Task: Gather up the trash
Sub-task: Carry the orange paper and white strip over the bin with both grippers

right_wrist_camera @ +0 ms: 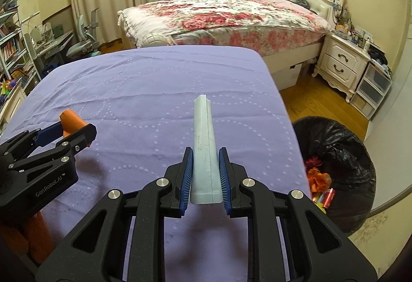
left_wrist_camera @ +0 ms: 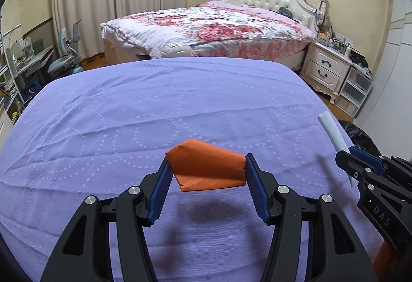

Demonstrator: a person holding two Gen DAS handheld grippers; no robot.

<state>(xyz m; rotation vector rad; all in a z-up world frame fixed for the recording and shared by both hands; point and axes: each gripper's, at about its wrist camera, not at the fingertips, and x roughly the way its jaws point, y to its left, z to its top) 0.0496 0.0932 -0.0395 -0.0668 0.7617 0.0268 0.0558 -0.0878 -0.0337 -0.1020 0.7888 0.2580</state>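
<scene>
Your left gripper [left_wrist_camera: 207, 171] is clamped on a folded orange paper wedge [left_wrist_camera: 206, 168], lifted clear above the lavender quilted tablecloth [left_wrist_camera: 154, 106]. Your right gripper [right_wrist_camera: 206, 173] pinches a long pale-blue plastic packet [right_wrist_camera: 204, 148] by its near end, also off the cloth. Both pieces look held high for carrying. Beyond the cloth's right edge stands the black-bagged trash bin [right_wrist_camera: 342, 153], already holding colourful scraps, the likely drop point.

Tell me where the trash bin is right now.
In the right wrist view the black-lined trash bin stands on the wooden floor at lower right, just off the right edge of the purple-covered table, beyond the right gripper.
</scene>
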